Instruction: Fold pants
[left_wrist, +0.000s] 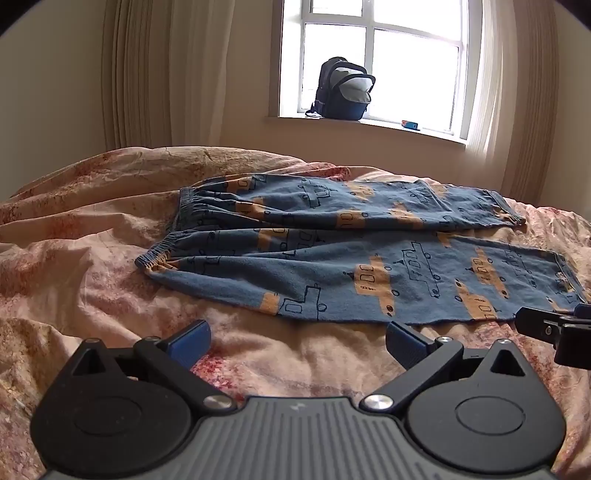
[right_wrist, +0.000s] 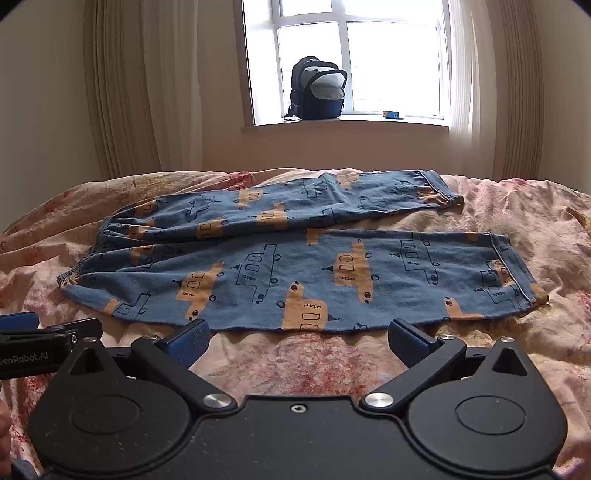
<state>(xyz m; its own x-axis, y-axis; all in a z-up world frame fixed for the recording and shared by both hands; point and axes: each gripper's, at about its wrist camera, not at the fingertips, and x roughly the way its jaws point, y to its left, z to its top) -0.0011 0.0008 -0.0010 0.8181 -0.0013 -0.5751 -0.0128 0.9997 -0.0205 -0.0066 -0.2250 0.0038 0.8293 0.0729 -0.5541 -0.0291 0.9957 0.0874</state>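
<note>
Blue pants with orange and outlined vehicle prints lie spread flat on the bed, waistband to the left, both legs stretching right side by side. They also show in the right wrist view. My left gripper is open and empty, just short of the near leg's front edge. My right gripper is open and empty, also just before that front edge, further right. The right gripper's body shows at the right edge of the left wrist view.
A pink floral duvet covers the bed, rumpled at the left. Behind it are a wall, curtains and a window sill with a dark backpack and a small blue box.
</note>
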